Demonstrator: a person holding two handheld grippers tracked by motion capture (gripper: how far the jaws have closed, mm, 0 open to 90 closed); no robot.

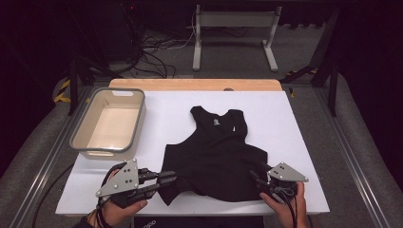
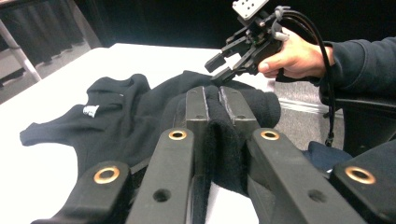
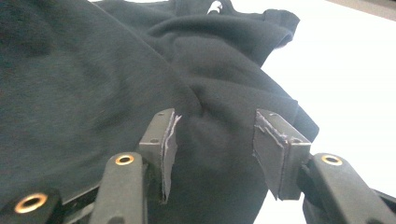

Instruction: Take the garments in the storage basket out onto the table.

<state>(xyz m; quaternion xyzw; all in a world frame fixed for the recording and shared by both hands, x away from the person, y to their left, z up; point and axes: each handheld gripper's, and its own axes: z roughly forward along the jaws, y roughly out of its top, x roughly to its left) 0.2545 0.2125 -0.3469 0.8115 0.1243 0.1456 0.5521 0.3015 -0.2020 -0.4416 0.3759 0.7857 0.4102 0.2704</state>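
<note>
1. Nearest the high camera, the left gripper (image 1: 167,179) sits at the near-left hem corner of the black tank top (image 1: 216,152); in the left gripper view its jaws are closed tight on a pinch of that cloth.
2. Across the hem, the right gripper (image 1: 253,177) hovers at the near-right corner. In the right gripper view its jaws stand wide apart with fabric bulging between them, so nothing is clamped there yet.
3. Mostly flat, the tank top lies in the middle of the white table (image 1: 304,142), neckline away from the person, its near-left corner bunched.
4. Off to the far left, the beige bin (image 1: 79,131) stands empty, apart from the garment.
5. Judging by this, the work is only beginning: one corner is secured, the second grasp remains, and any folding or moving to the bin is not yet done.
</note>
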